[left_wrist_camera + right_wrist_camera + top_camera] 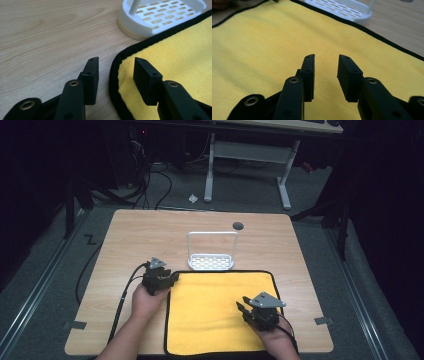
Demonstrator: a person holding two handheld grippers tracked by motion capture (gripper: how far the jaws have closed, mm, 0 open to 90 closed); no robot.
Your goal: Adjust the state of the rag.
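The yellow cloth (220, 312) lies flat on the near half of the table (140, 230), its black-bound edge just beside the white slotted rack (212, 255) that stands behind it. Your left gripper (116, 72) hangs over the cloth's far left corner with its jaws apart, one over bare wood and the other over the yellow pile, nothing pinched between them. Your right gripper (326, 75) sits over the right part of the cloth, jaws likewise apart and empty. If you close the left jaws from where they stand, you may catch only the thick black binding, which could slip out as you lift. Come down too flat and one pad may scrape the wood and push the corner away instead of gathering it. On the right, you have no edge between the jaws, so a pinch there may bunch the pile and drag the whole cloth toward the rack, nudging it. How high the pads sit above the fabric is hard to judge from these angles, so lower slowly.
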